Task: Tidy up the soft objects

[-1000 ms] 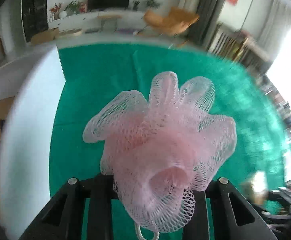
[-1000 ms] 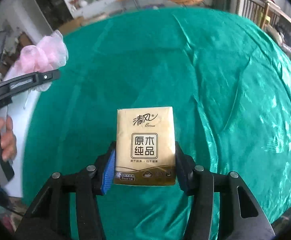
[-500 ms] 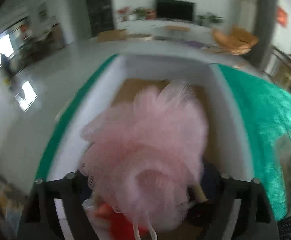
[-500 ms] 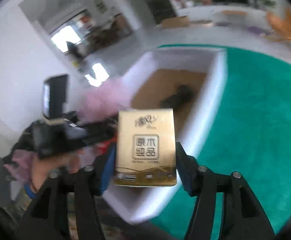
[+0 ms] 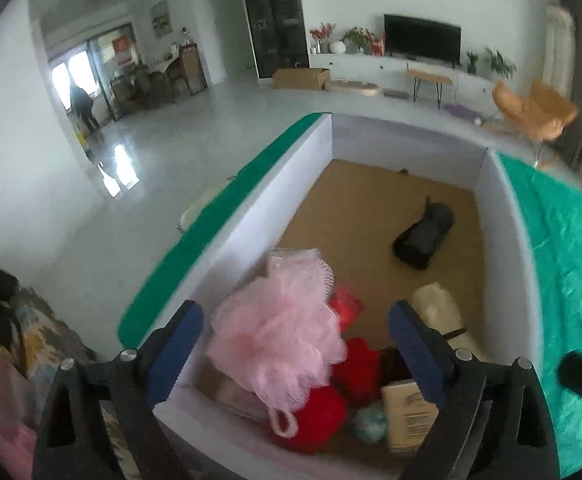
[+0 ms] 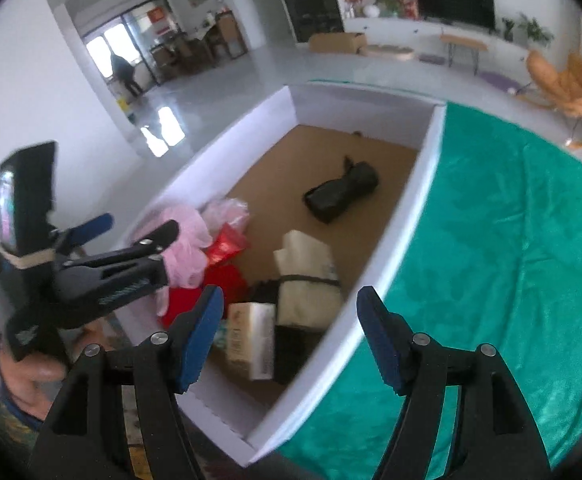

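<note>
A white-walled box (image 5: 507, 248) with a brown floor stands at the left edge of the green-clothed table. My left gripper (image 5: 295, 344) is open above its near corner; the pink mesh bath puff (image 5: 279, 332) lies loose between the jaws on red items (image 5: 323, 416). My right gripper (image 6: 291, 320) is open and empty above the box (image 6: 411, 200). The gold tissue pack (image 6: 251, 340) lies in the box below it, also in the left wrist view (image 5: 409, 412). The left gripper (image 6: 131, 248) and puff (image 6: 187, 240) show in the right wrist view.
The box also holds a black roll (image 5: 425, 236), a cream bundle with a black strap (image 6: 307, 284) and a red packet (image 6: 227, 244). Green cloth (image 6: 511, 240) covers the table right of the box. Living-room floor lies beyond the left edge.
Both grippers swung left from the green cloth to over the box and opened. The pink puff and the tissue pack left the jaws and now lie in the box.
</note>
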Tool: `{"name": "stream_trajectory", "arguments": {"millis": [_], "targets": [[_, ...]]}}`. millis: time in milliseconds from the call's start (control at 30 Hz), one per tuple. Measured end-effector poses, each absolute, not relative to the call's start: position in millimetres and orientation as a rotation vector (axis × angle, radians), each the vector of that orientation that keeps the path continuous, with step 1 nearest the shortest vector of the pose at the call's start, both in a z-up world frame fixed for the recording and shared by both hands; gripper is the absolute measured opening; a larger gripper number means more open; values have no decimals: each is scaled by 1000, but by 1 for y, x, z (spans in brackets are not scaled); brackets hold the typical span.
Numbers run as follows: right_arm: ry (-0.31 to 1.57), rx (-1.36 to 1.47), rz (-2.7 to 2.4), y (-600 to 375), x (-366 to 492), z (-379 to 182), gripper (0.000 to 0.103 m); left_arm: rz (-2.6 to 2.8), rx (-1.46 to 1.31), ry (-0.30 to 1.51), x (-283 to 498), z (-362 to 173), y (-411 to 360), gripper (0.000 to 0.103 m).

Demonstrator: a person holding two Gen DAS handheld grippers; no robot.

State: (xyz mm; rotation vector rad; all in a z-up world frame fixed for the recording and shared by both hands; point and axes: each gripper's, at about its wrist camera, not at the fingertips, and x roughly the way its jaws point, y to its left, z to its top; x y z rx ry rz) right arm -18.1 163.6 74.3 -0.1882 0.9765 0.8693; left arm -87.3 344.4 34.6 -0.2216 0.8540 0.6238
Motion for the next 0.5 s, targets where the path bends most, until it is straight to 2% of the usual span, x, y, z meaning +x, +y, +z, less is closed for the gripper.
{"name": "stream_trajectory", "arguments": {"millis": [500], "targets": [[958, -327, 796, 167, -23, 64, 73, 665, -197, 837, -102, 42, 326, 94]]}}
